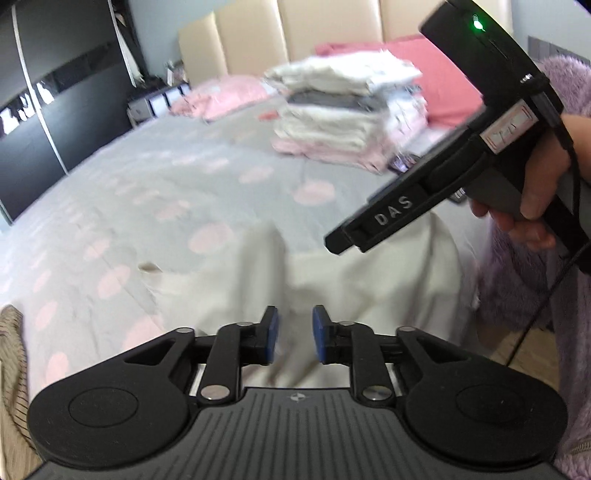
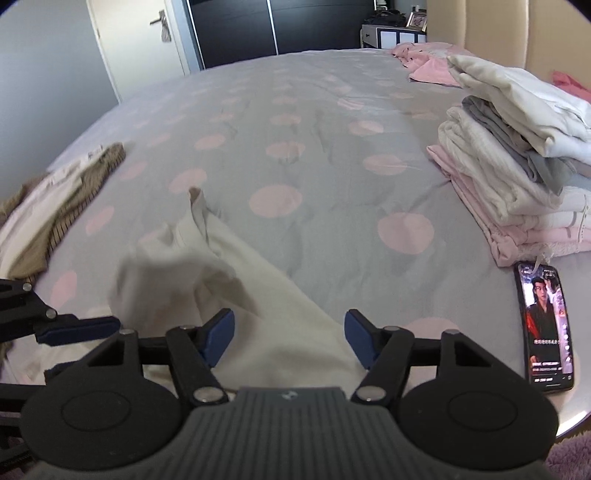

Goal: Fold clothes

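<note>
Your left gripper (image 1: 294, 334) carries two blue pads on black linkages; its jaws stand a little apart with nothing between them, above the cream garment (image 1: 332, 280). Your right gripper (image 2: 289, 338) has its jaws spread wide, also pinching nothing, over the same cloth. The cream garment (image 2: 236, 295) is soft, matte and rumpled; it lies on the near edge of the bed, with one narrow corner poking up toward the far side. The bedspread (image 2: 314, 122) is smooth grey fabric printed with round pink dots, lightly creased. To the far right stands a stack of folded clothes (image 2: 509, 177), white, grey and pale pink layers with rounded fold edges. Just near of it lies a phone (image 2: 546, 328), a glossy black slab with its screen lit. At the left edge lies a brown ribbed garment (image 2: 55, 221) under a pale cloth. In the left wrist view your hand (image 1: 532, 192) holds the matte black handle of the right gripper, with a fluffy lilac blanket (image 1: 576, 258) at the right. Beyond the bed: a padded beige headboard (image 1: 295, 33), pink pillows (image 1: 436, 77), a dark glossy wardrobe (image 2: 236, 29) and a white door (image 2: 144, 48).
</note>
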Available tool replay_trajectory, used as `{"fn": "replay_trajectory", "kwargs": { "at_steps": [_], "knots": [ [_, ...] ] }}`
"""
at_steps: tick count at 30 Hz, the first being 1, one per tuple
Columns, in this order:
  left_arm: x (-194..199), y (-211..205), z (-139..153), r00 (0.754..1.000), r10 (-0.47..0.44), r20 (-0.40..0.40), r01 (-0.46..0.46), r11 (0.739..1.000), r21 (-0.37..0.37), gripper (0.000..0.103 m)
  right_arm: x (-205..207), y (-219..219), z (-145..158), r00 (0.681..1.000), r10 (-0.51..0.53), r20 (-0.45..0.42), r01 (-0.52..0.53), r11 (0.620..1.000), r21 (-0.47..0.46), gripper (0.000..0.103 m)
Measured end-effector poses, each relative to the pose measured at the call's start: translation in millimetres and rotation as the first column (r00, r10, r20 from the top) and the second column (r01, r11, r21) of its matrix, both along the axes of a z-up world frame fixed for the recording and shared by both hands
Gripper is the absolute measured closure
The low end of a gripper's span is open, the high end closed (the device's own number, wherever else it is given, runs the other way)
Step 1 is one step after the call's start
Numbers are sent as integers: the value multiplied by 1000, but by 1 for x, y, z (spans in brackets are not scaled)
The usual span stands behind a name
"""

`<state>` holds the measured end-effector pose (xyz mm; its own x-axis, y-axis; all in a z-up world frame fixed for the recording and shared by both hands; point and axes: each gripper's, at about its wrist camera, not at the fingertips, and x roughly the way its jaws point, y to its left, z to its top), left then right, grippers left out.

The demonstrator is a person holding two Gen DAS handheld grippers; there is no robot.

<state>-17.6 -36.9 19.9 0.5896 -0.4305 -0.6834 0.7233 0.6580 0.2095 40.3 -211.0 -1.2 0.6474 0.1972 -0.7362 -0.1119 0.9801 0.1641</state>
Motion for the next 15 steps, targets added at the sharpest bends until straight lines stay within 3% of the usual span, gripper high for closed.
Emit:
{"fn": "replay_trajectory", "kwargs": {
  "at_steps": [2,4,8,9,11,15],
  "knots": [
    [3,0,3,999,20,29,-20,1000,-6,60,2,3,2,1000,4,-1,-4,1000,18,34],
    [8,-3,2,999,18,41,-18,1000,7,52,3,6,3,1000,8,1,-8,1000,18,34],
    [14,-14,-11,996,-41,76,33,994,108,53,8,6,2,1000,-10,-11,11,997,72,34],
    [16,-15,-15,996,-46,78,36,991,129,55,11,5,1,1000,-18,-24,20,995,95,34],
    [20,-18,-22,996,-51,69,39,986,164,80,15,3,-5,998,-30,-63,38,989,145,34],
    [18,-15,-30,998,-53,23,48,982,180,99,24,1,-27,980,-51,-194,100,962,255,34]
  ]
}}
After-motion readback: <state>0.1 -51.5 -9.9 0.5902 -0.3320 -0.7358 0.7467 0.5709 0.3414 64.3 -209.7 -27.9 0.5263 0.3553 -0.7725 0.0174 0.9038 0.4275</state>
